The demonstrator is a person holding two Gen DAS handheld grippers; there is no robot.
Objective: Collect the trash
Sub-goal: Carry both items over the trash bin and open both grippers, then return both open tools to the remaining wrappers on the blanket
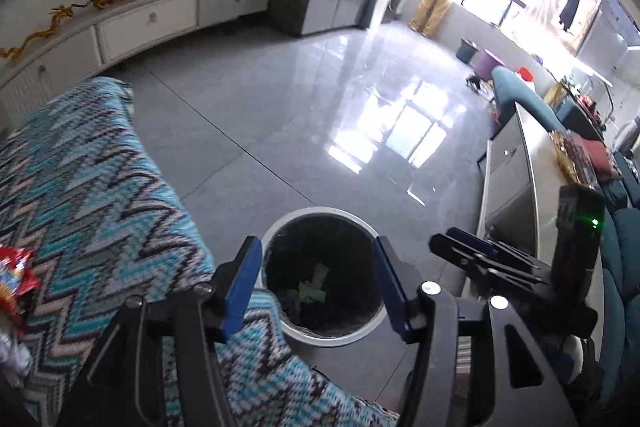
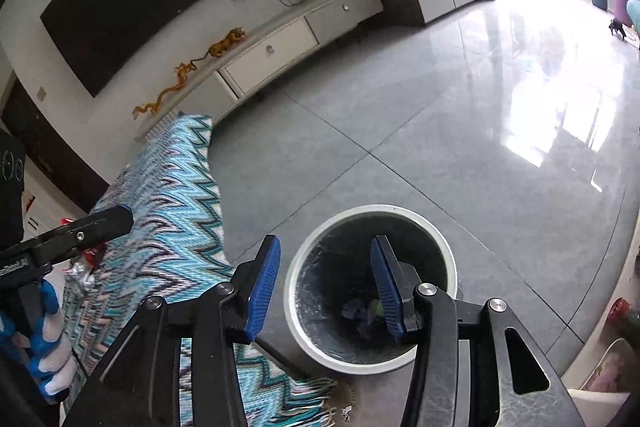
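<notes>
Both claws, left claw (image 1: 318, 289) and right claw (image 2: 326, 291), hang released and empty over the trash bin (image 1: 276, 227) at lower centre, while a light, crinkly red wrapper (image 1: 16, 275), best pinched by an edge, lies far left on the zigzag blanket (image 1: 92, 179).

A bin (image 2: 370, 291) stands on the floor (image 2: 440, 127) beside a blanket (image 2: 168, 195).

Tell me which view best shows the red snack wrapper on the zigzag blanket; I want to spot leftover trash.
The left wrist view: the red crinkled snack wrapper lies in the open on the blue zigzag knitted blanket, cut only by the frame edge. In the right wrist view only a red scrap peeks out behind the left gripper.
</notes>
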